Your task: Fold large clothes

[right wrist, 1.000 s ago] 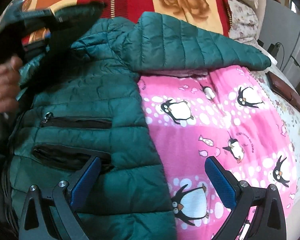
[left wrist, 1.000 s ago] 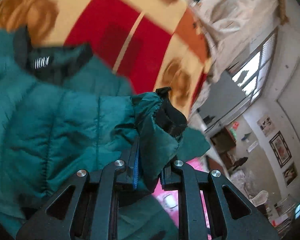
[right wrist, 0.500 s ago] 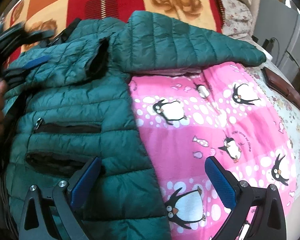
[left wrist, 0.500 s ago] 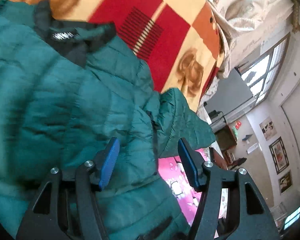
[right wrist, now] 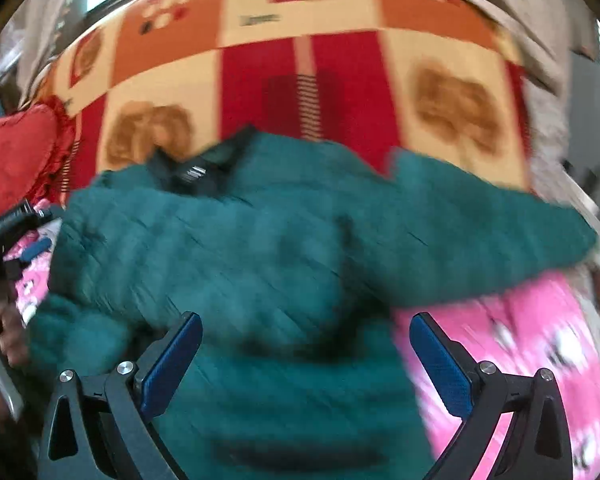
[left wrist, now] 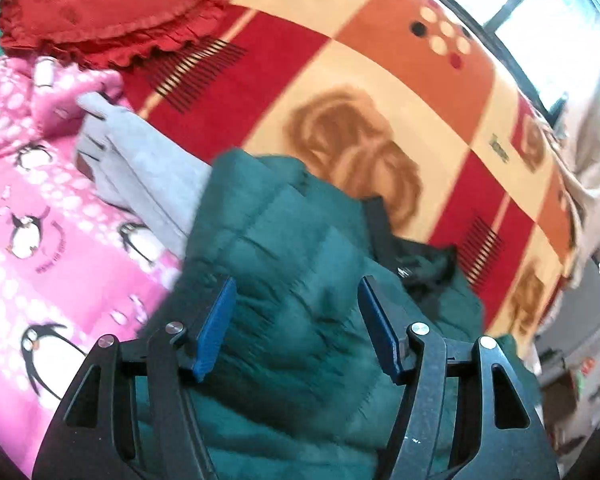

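Note:
A dark green quilted puffer jacket [left wrist: 300, 264] lies on the bed, its black collar [left wrist: 424, 268] toward the headboard side. In the right wrist view the jacket [right wrist: 260, 248] fills the middle, one sleeve [right wrist: 500, 220] stretched out to the right, black collar [right wrist: 204, 168] at the top. My left gripper [left wrist: 296, 316] is open and empty just above the jacket's left shoulder area. My right gripper [right wrist: 304, 352] is open wide and empty over the jacket's body. The left gripper also shows at the left edge of the right wrist view [right wrist: 24, 232].
A pink penguin-print blanket [left wrist: 52, 248] covers the bed under the jacket. A grey folded garment [left wrist: 140, 168] lies beside the jacket. A red frilled cushion [left wrist: 100, 4] and a red, orange and cream blanket [left wrist: 380, 92] are behind. Room furniture shows at far right.
My left gripper let go of the sleeve cuff, opened and swung left over the shoulder. My right gripper moved up the jacket toward the collar, staying open.

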### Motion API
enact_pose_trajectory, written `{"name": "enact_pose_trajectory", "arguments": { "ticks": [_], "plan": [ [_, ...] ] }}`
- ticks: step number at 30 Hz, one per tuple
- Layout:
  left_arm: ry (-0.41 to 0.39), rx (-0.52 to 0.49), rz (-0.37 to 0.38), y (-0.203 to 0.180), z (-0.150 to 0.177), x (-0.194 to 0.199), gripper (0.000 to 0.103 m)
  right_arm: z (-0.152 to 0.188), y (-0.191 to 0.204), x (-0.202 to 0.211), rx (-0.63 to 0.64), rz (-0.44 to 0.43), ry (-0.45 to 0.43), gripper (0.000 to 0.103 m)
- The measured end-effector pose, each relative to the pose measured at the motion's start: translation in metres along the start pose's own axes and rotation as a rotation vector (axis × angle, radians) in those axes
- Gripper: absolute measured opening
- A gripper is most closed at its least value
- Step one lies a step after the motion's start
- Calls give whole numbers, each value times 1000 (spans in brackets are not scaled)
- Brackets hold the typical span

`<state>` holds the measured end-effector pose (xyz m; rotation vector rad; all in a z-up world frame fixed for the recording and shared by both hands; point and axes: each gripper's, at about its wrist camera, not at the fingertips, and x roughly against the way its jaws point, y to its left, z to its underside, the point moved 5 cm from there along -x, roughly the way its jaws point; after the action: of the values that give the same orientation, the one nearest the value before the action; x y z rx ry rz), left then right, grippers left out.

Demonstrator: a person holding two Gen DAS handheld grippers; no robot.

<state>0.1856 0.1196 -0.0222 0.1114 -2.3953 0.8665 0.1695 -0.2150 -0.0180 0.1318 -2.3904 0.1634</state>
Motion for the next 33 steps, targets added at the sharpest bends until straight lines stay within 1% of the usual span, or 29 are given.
{"name": "enact_pose_trajectory", "arguments": {
  "ticks": [1,2,3,4,6,7,8,10,11,13,15,16,19,22,23,25,26,27,28,29,30,31,33],
  "plan": [
    [-1,11,-2,2,-2,-2,62,-9,17,-11,21,-28,-14,103],
    [3,20,1,4,-3,-5,62,-17,34,-24,40,-74,-24,103],
    [8,24,0,6,-3,-8,62,-19,44,-33,49,-101,-22,103],
    [20,26,-11,8,-2,-12,62,-20,56,-46,57,-142,-8,103],
    [56,20,-49,15,5,-25,62,-17,68,-69,71,-216,27,103],
    [80,19,-68,21,10,-33,62,-14,69,-85,77,-227,76,103],
    [107,17,-87,25,15,-41,62,-11,61,-104,80,-202,136,103],
    [143,21,-104,28,21,-52,63,-7,33,-128,33,-155,184,103],
    [149,18,-107,29,23,-55,63,-4,19,-136,-6,-148,212,103],
    [156,-15,-125,23,25,-59,64,0,1,-144,-67,-163,236,103],
    [162,-45,-138,19,28,-61,65,1,-1,-145,-56,-166,232,103],
    [163,-54,-144,19,29,-61,65,2,3,-145,-40,-152,227,103],
    [157,-45,-140,21,29,-55,65,5,8,-145,-25,-141,223,103],
    [101,-49,-171,19,24,-35,65,4,14,-142,-36,-152,221,103],
    [76,-66,-174,14,23,-27,65,2,14,-136,-42,-143,204,103],
    [59,-106,-162,2,26,-18,65,-6,6,-114,-57,-127,149,103],
    [70,-133,-171,-2,29,-19,65,-8,9,-103,-57,-132,122,103],
    [103,-150,-188,-3,34,-25,65,-9,14,-98,-49,-139,118,103],
    [146,-159,-204,-4,40,-34,65,-7,21,-98,-25,-147,136,103],
    [211,-169,-232,-2,49,-47,65,1,30,-104,15,-152,182,103],
    [238,-177,-256,-1,54,-55,65,11,37,-114,54,-144,232,103],
    [232,-187,-266,-1,54,-56,67,18,39,-124,75,-136,259,103],
    [231,-199,-261,-5,52,-56,71,19,38,-127,52,-142,252,103]
  ]
}}
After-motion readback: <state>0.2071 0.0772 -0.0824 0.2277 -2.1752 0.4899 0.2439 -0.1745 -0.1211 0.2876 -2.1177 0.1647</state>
